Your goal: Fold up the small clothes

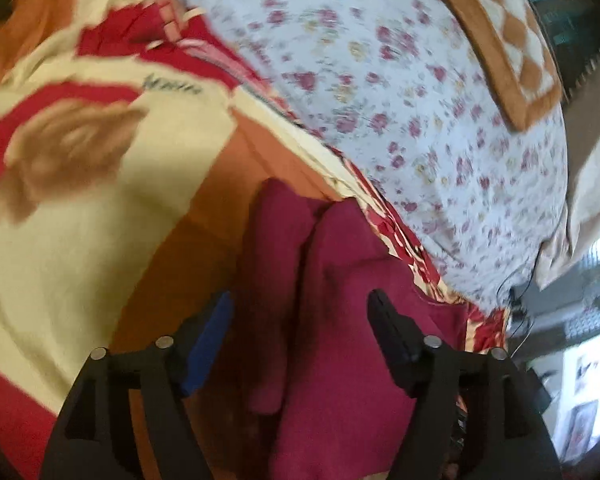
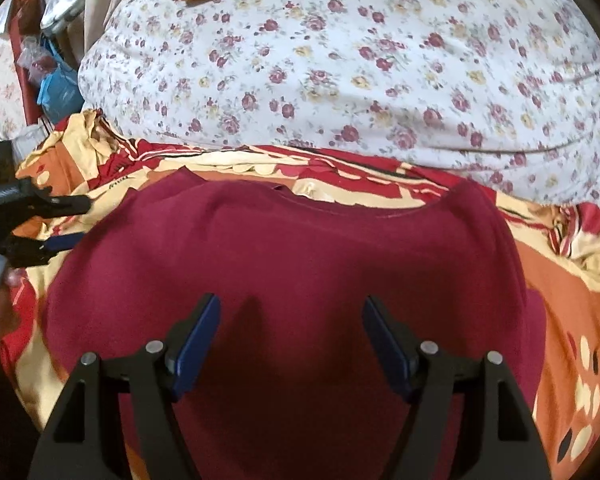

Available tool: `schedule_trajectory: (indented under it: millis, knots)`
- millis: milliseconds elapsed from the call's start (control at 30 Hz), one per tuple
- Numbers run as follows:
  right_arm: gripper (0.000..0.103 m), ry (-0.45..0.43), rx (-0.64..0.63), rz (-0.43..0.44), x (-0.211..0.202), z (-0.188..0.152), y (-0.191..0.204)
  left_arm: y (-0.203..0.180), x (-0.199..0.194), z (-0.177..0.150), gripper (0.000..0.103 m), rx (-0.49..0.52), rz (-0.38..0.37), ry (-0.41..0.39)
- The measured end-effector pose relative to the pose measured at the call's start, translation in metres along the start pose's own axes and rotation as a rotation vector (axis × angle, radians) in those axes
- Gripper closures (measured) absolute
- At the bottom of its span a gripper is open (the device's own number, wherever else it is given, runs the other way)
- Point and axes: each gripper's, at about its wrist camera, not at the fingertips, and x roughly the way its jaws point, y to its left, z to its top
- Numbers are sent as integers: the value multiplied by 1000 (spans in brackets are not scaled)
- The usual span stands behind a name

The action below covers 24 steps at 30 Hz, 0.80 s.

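A maroon small garment (image 2: 292, 264) lies spread on a patterned red, orange and cream bedsheet (image 2: 564, 280). My right gripper (image 2: 292, 312) is open and empty, just above the garment's middle. My left gripper (image 1: 300, 308) is open over a bunched edge of the maroon garment (image 1: 332, 320), holding nothing. In the right wrist view the left gripper (image 2: 76, 220) shows at the garment's left edge, jaws apart.
A white floral quilt (image 2: 360, 72) lies bunched behind the garment. An orange and cream checked cloth (image 1: 500, 32) rests on it. Clutter and blue bags (image 2: 56, 80) stand off the bed at the far left.
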Motion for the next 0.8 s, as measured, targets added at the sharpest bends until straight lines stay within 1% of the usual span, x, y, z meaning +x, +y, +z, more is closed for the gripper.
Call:
schedule_trajectory:
  millis: [100, 167, 200, 233, 367, 433, 500, 533, 567, 600, 667, 733, 800]
  knots:
    - [28, -14, -4, -2, 5, 1, -3, 7, 6, -7, 40, -1, 32, 0]
    - [39, -17, 5, 7, 8, 3, -6, 3, 8, -10, 40, 22, 41, -13]
    - [48, -16, 7, 15, 8, 4, -6, -2, 8, -10, 40, 42, 50, -21]
    - [51, -16, 9, 21, 9, 5, -6, -4, 8, -10, 40, 56, 49, -14]
    - [51, -25, 29, 65, 12, 14, -5, -10, 1, -12, 40, 69, 38, -70]
    - [51, -7, 35, 75, 19, 15, -4, -13, 6, -12, 40, 88, 26, -47]
    - [51, 49, 34, 61, 35, 12, -5, -13, 20, -15, 40, 106, 70, 5]
    - [51, 48, 34, 61, 39, 10, -6, -14, 24, -18, 40, 121, 90, 9]
    - [51, 17, 36, 66, 39, 7, -7, -17, 25, -20, 38, 149, 106, -6]
    - [51, 14, 40, 70, 39, 5, -8, -22, 25, -23, 38, 177, 125, -13]
    - [51, 9, 52, 85, 38, 4, -11, -26, 28, -24, 38, 197, 154, -14]
    - [51, 13, 58, 96, 37, 5, -12, -28, 30, -24, 38, 202, 164, -9]
    - [51, 24, 57, 102, 36, 5, -13, -32, 32, -24, 51, 231, 170, 7]
